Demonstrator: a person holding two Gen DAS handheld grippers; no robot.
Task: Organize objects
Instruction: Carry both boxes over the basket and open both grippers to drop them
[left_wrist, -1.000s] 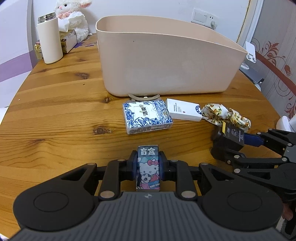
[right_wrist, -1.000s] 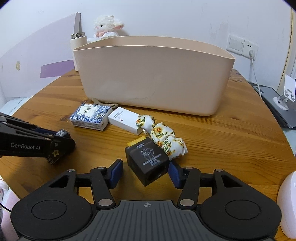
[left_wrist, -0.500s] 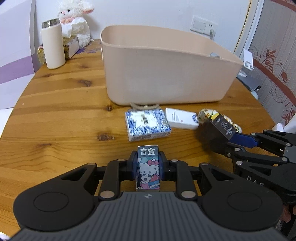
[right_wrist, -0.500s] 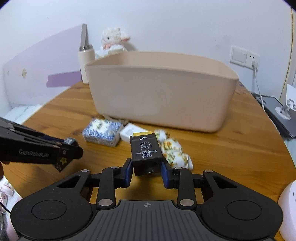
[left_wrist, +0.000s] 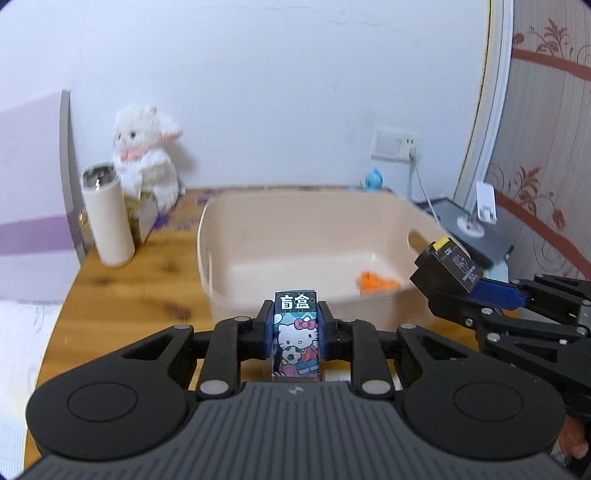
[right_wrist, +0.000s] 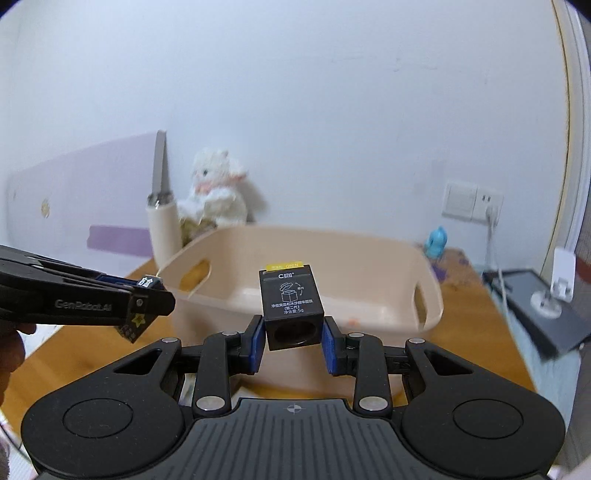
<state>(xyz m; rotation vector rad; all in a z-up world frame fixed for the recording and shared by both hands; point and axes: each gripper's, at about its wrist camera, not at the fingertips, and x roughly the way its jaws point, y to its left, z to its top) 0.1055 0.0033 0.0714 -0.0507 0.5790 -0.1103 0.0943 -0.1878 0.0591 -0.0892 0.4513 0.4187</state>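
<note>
A home bedroom: a plush lamb (left_wrist: 146, 155) and thermos (left_wrist: 108, 216) on a wooden desk (left_wrist: 122, 288), with floral wallpaper (left_wrist: 546, 122).

The small cartoon-cat printed card box (left_wrist: 296, 334) carries white characters "盲盒" across its top. The black cube-shaped box (right_wrist: 293, 308) shows "OPEN" on its yellow tab. The black left gripper (right_wrist: 149, 295) arm reads "GenRobot.AI".

My left claw (left_wrist: 295, 332) holds a card box (left_wrist: 295, 341) before the tub (left_wrist: 229, 258), my right claw (right_wrist: 293, 345) a cube box (right_wrist: 291, 310) over its right end; a flask (left_wrist: 109, 218) stands left.
</note>
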